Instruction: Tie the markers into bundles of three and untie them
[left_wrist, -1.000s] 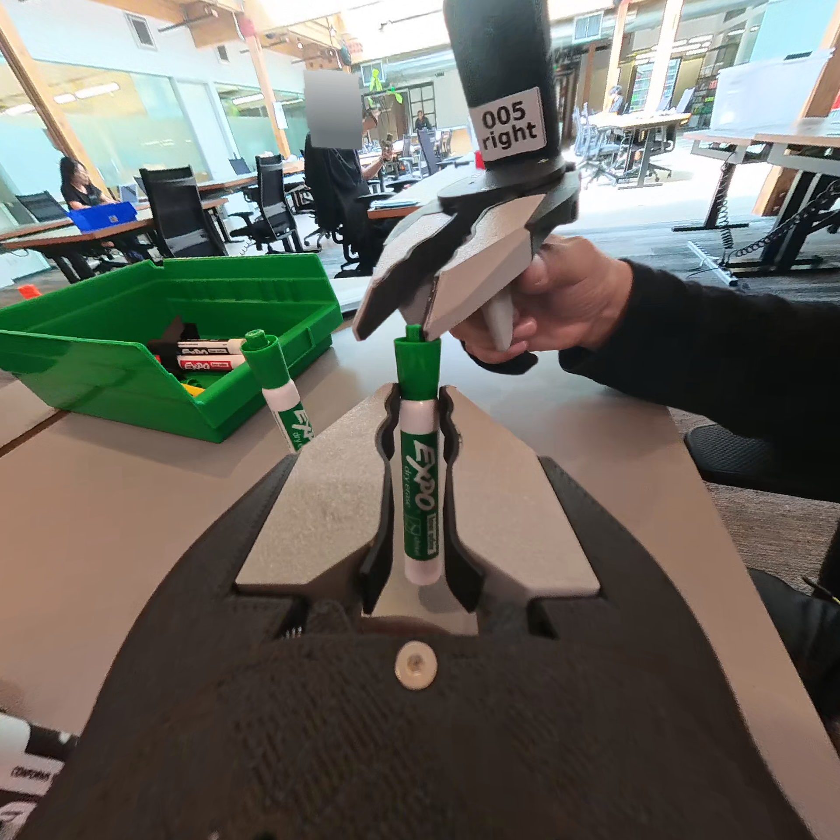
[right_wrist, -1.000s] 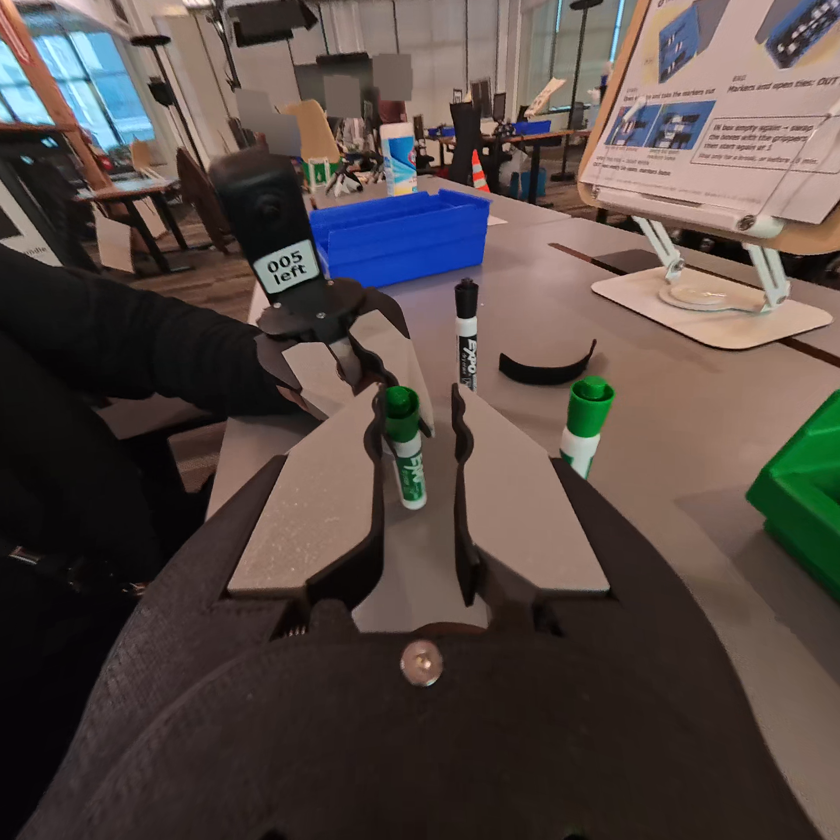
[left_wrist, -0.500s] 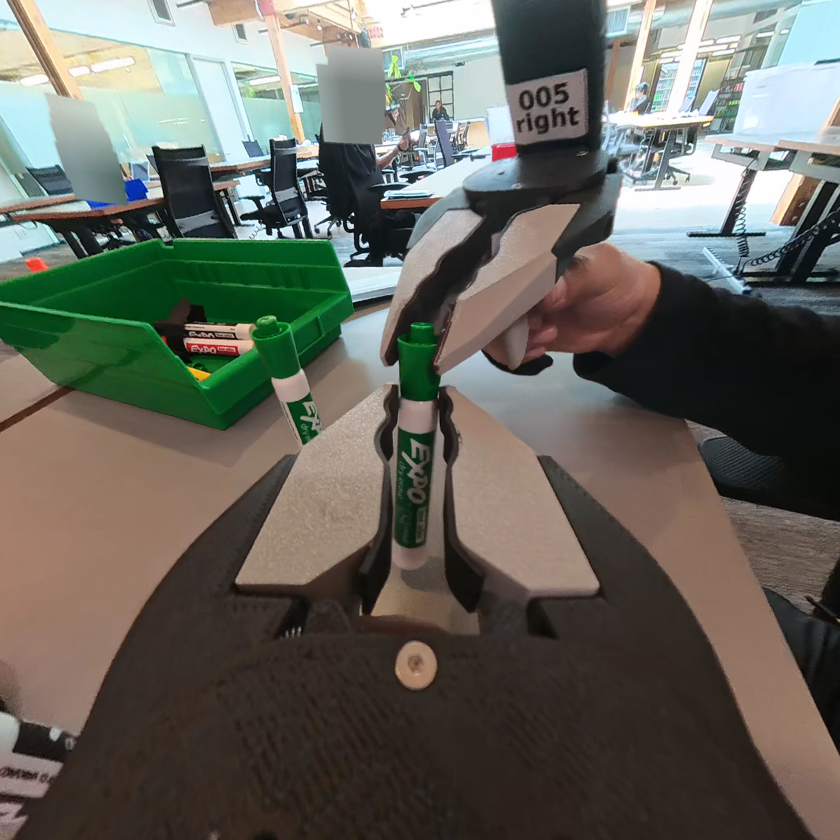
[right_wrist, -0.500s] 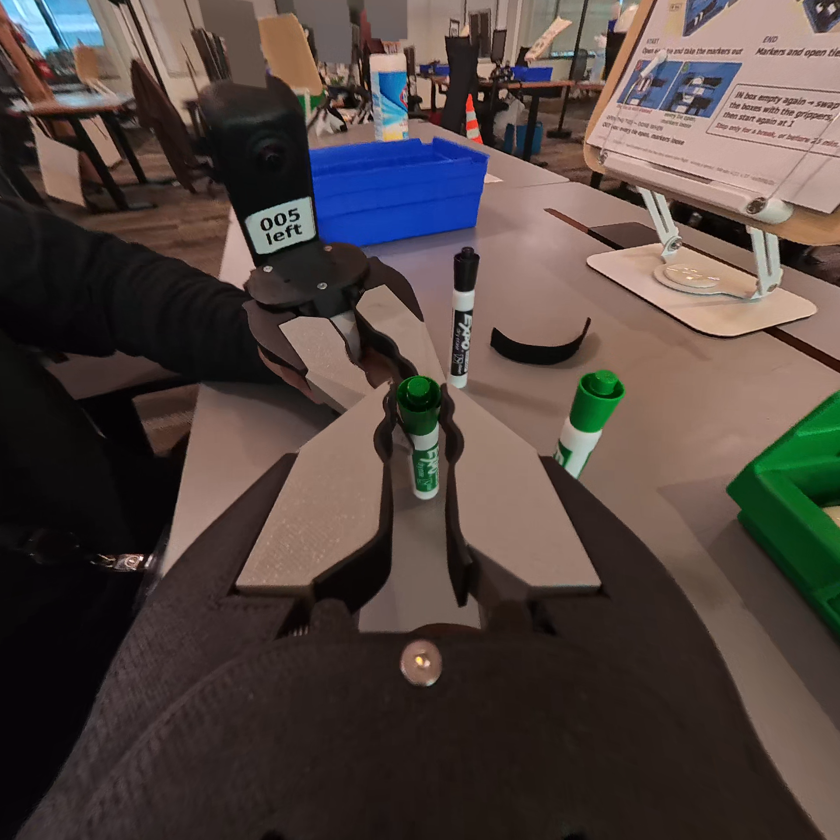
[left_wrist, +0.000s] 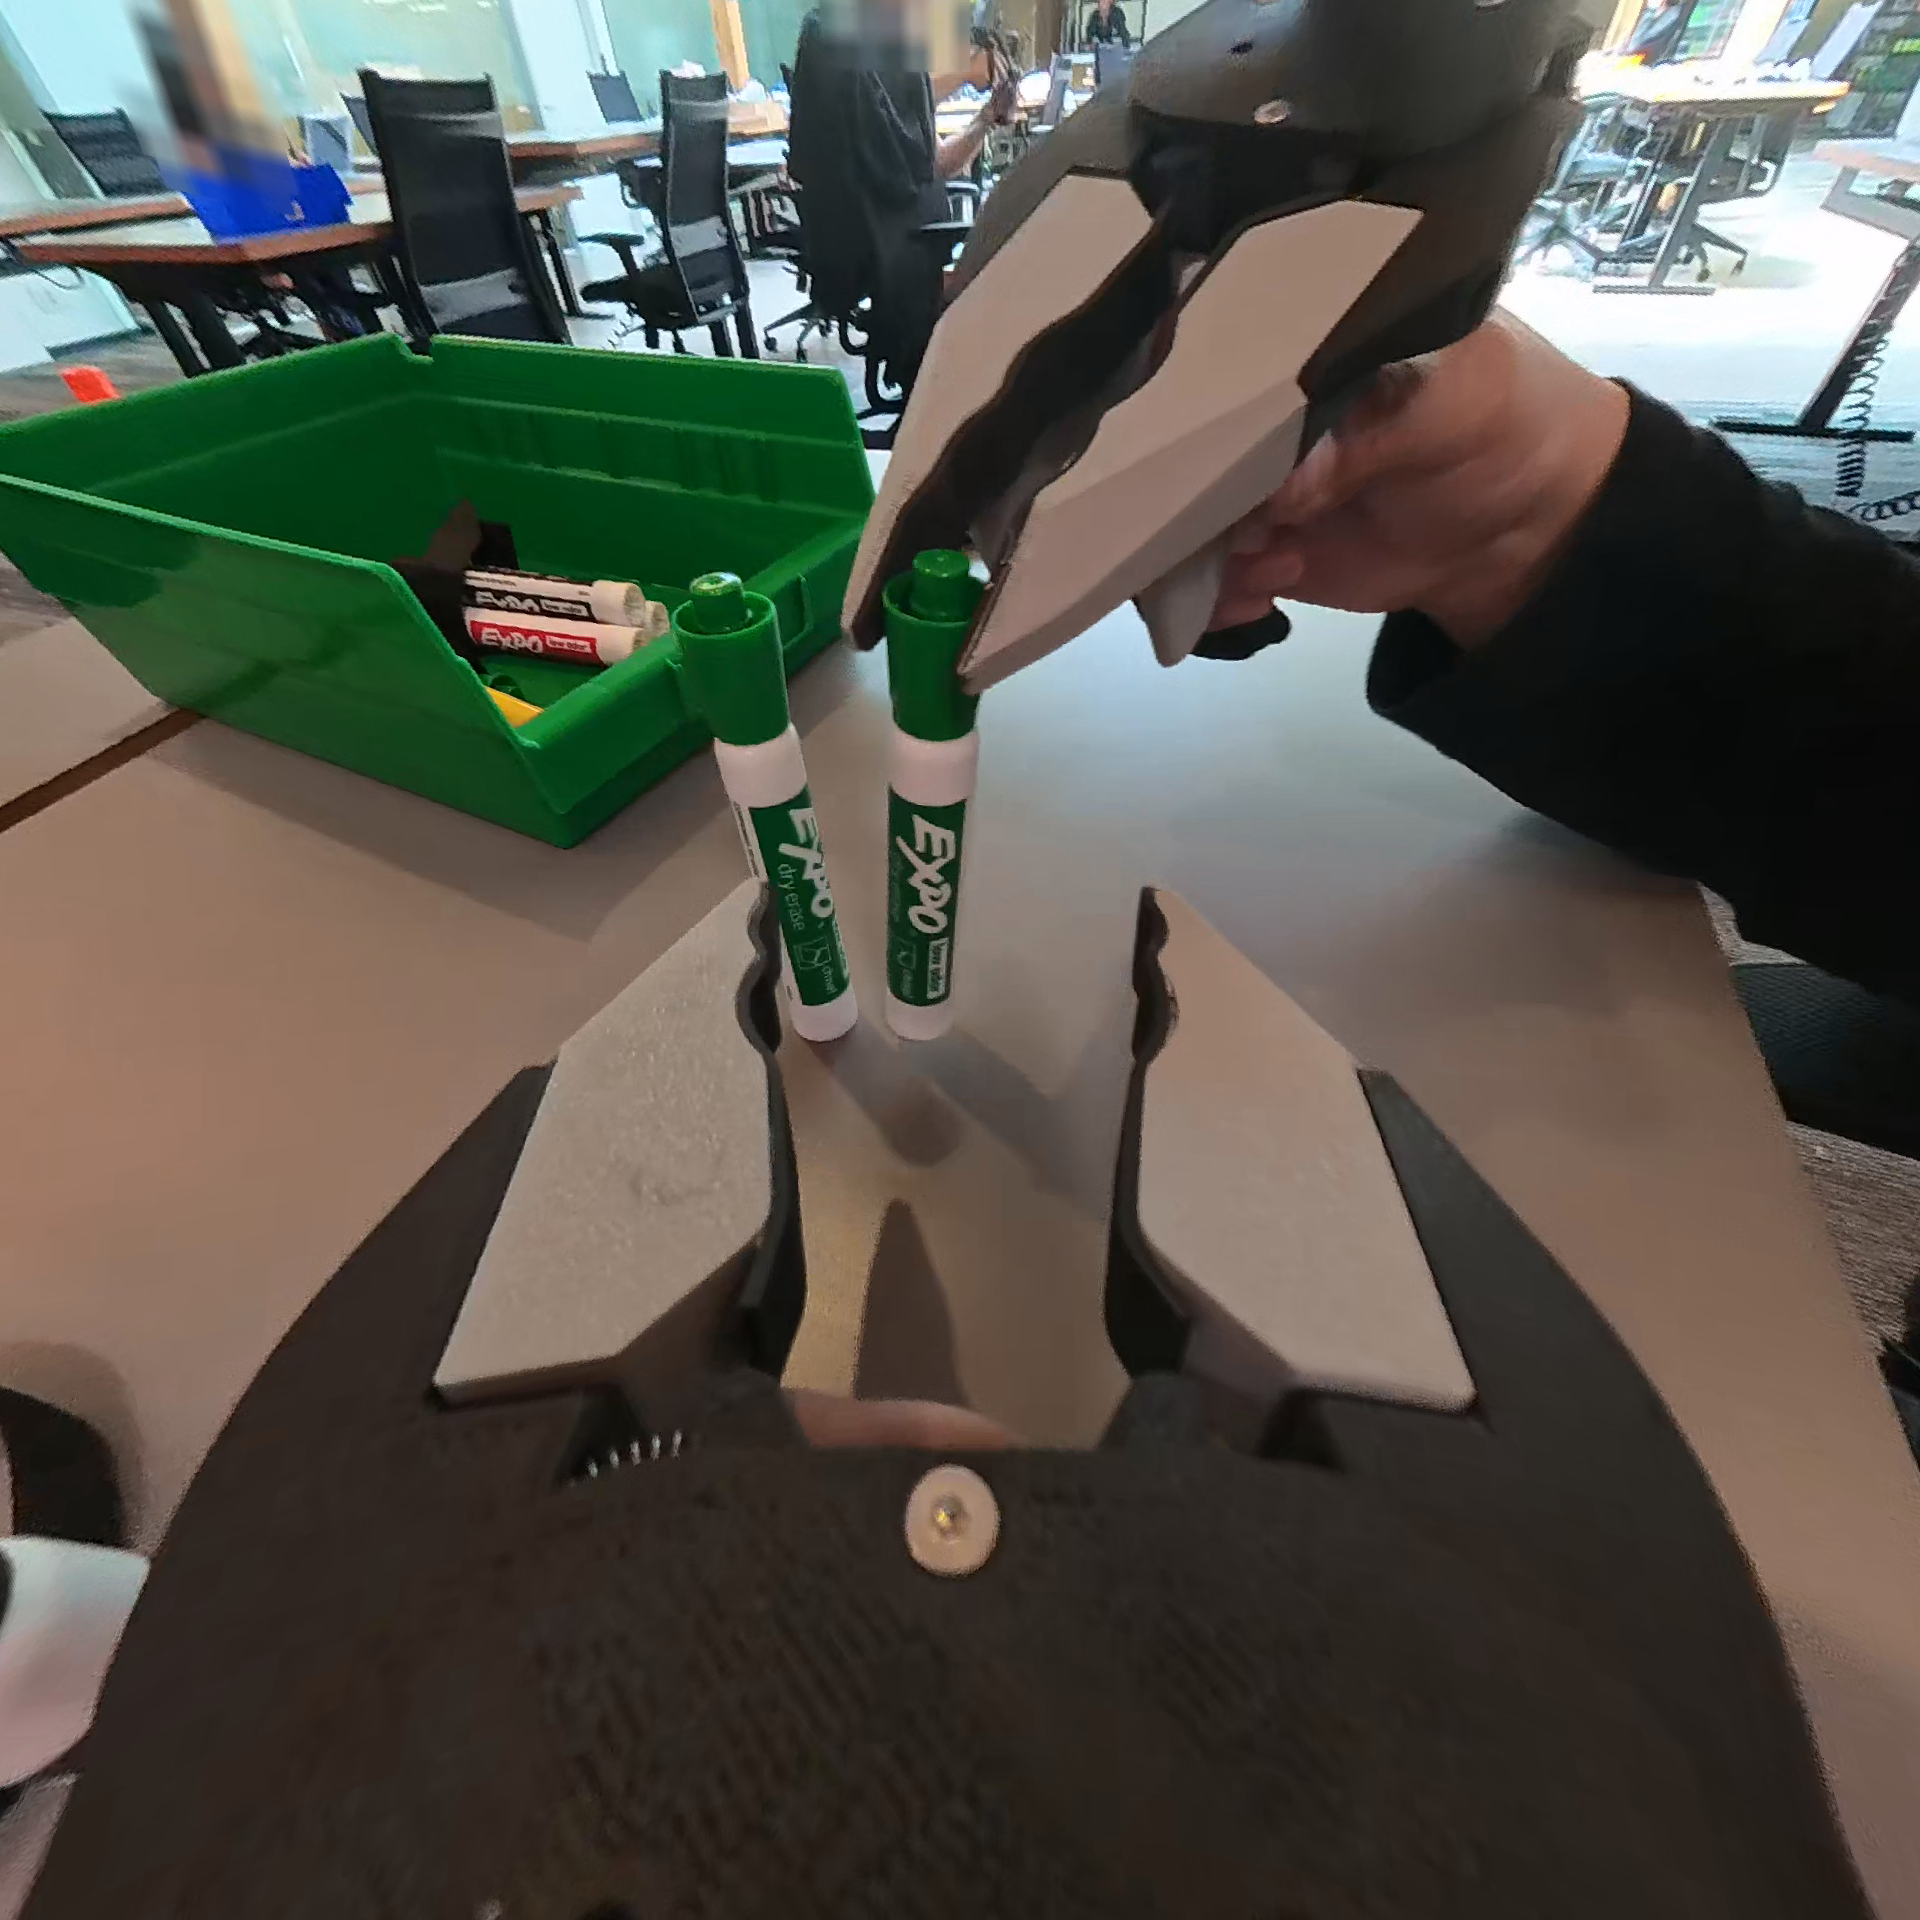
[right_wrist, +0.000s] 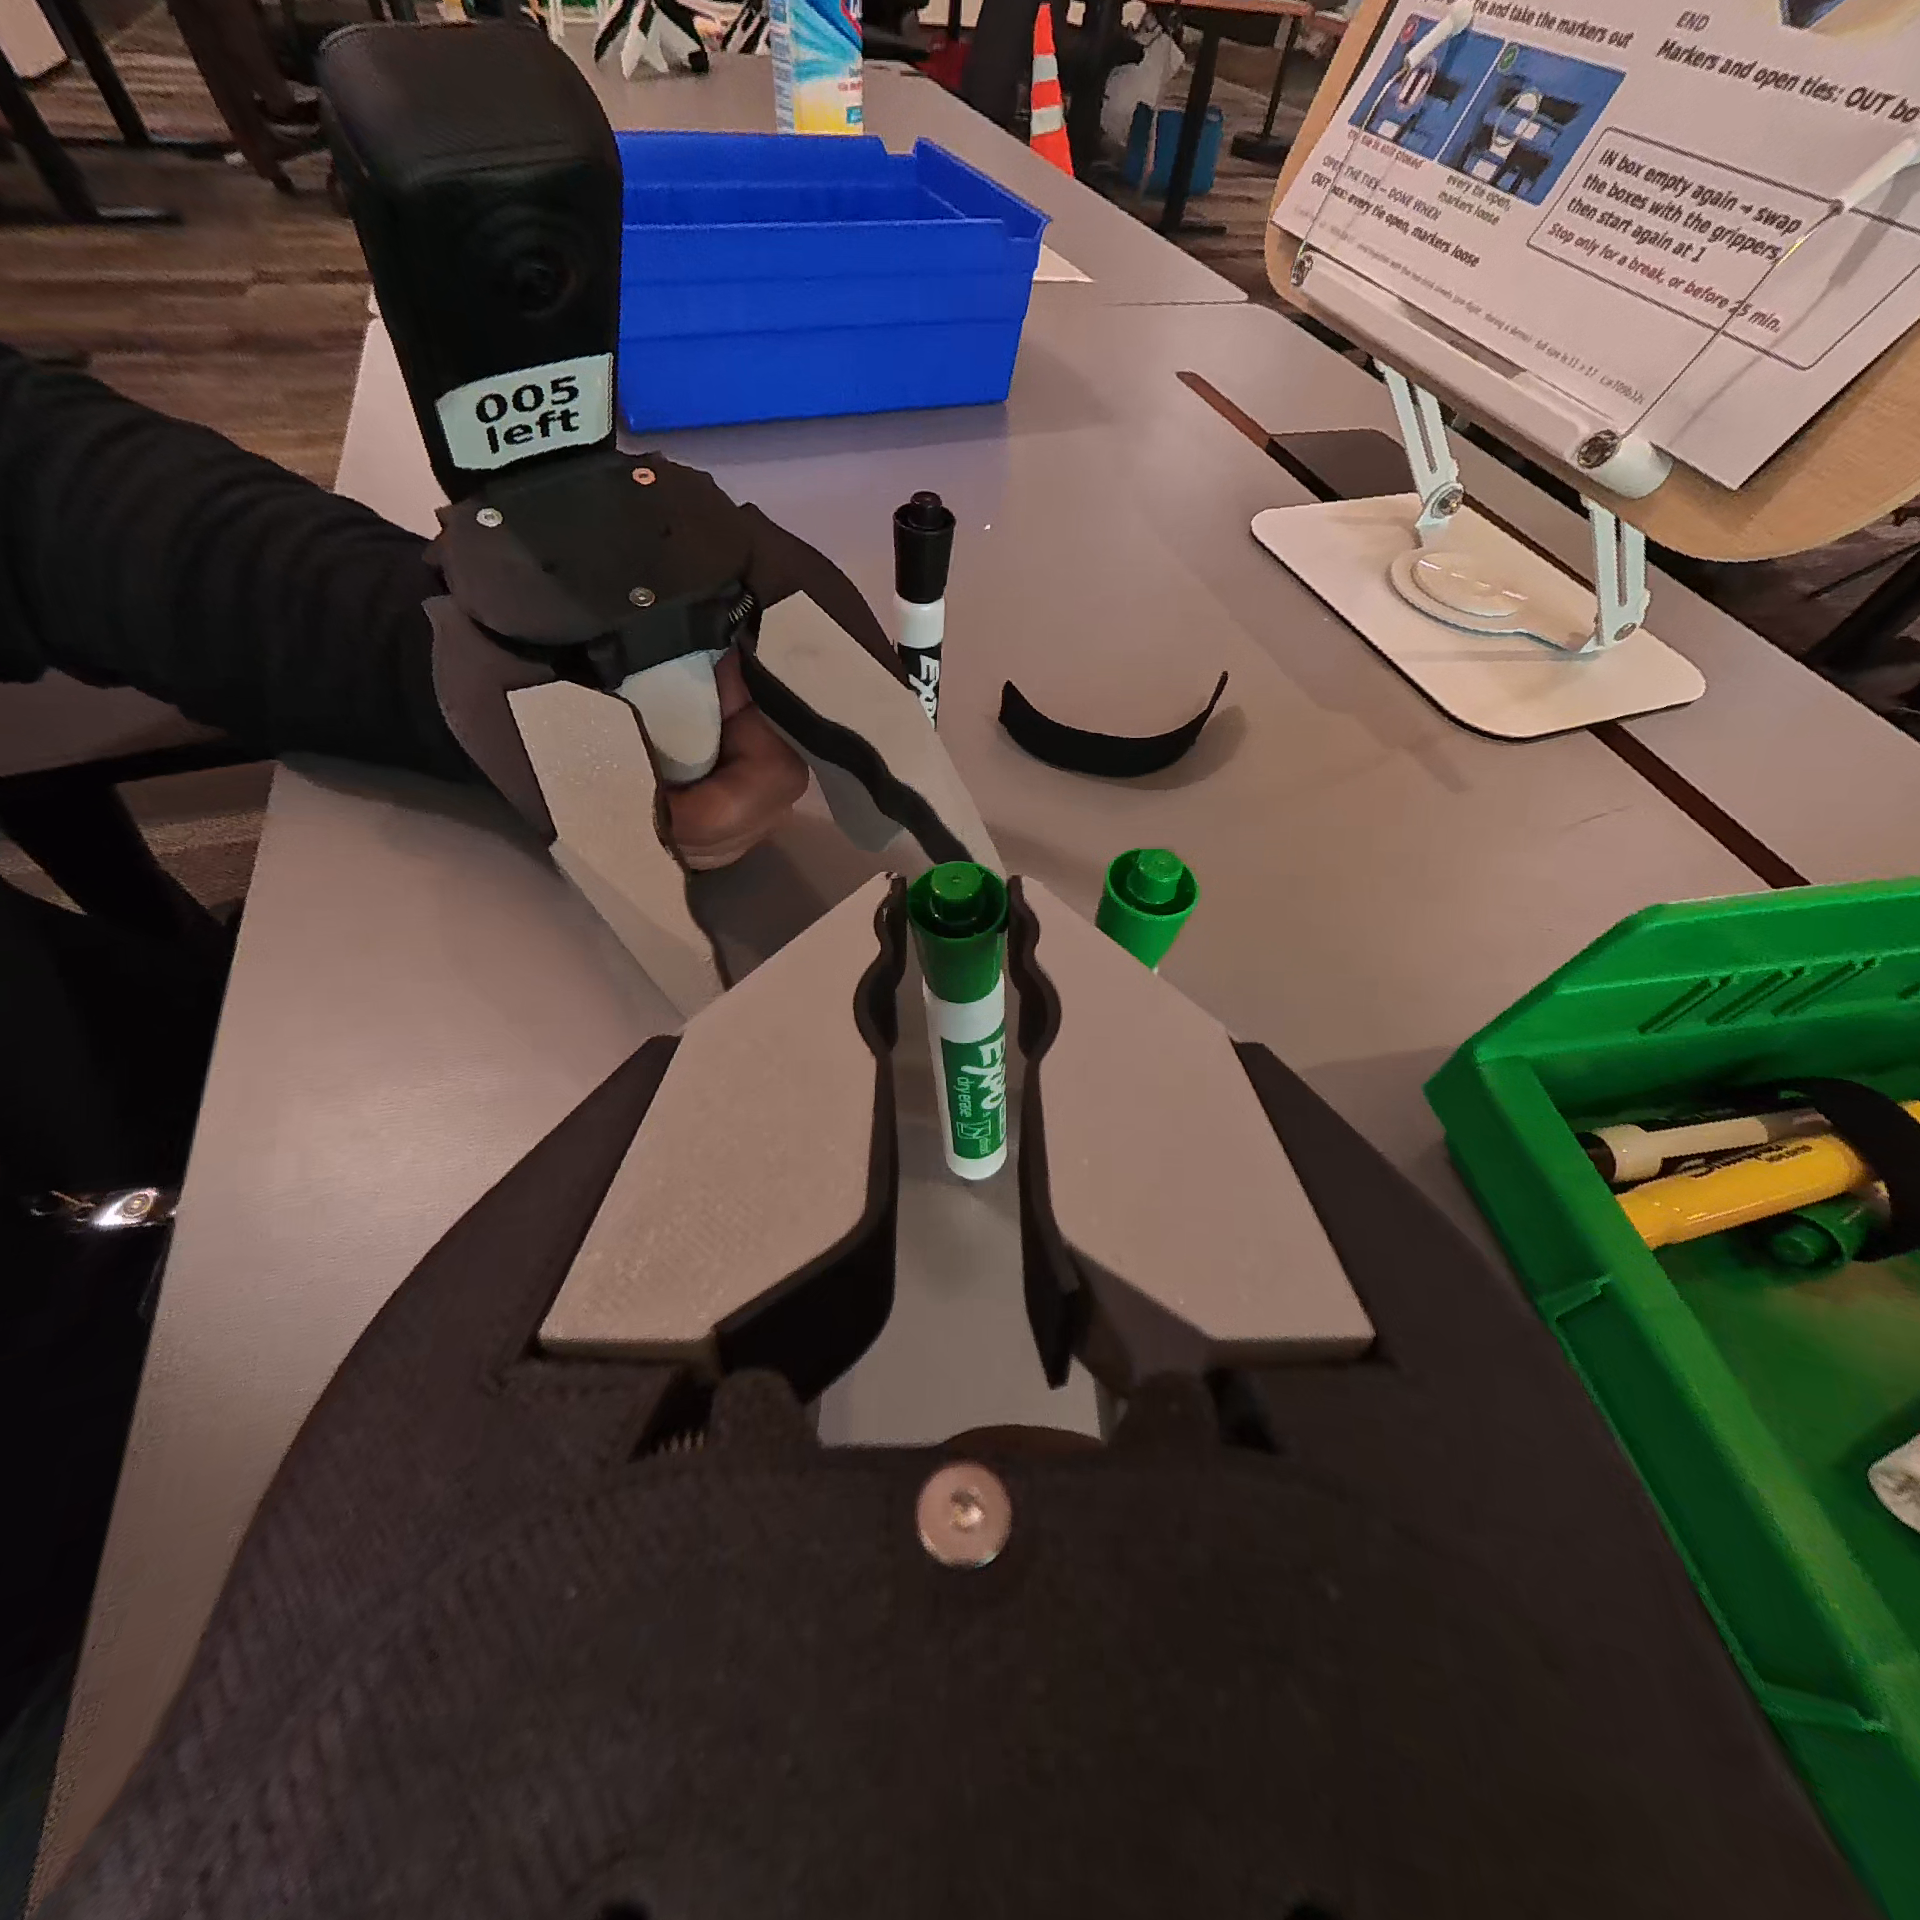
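Markers are being stood up side by side on the grey table (left_wrist: 1195, 790) for bundling. The right gripper (right_wrist: 961, 925) is clamped on the cap of one green marker (right_wrist: 971, 1049), holding it upright just beside a second green marker (left_wrist: 774, 831). The left gripper (left_wrist: 951, 956) is spread wide and grips nothing. A black marker (right_wrist: 922, 603) and a black strap (right_wrist: 1112, 727) wait farther off. The next move likely calls for bringing the black marker in, then wrapping the strap.

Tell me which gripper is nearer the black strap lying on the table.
Left. The left gripper sits open just beside the black strap; the right gripper, clamping a green marker, is a little farther back.
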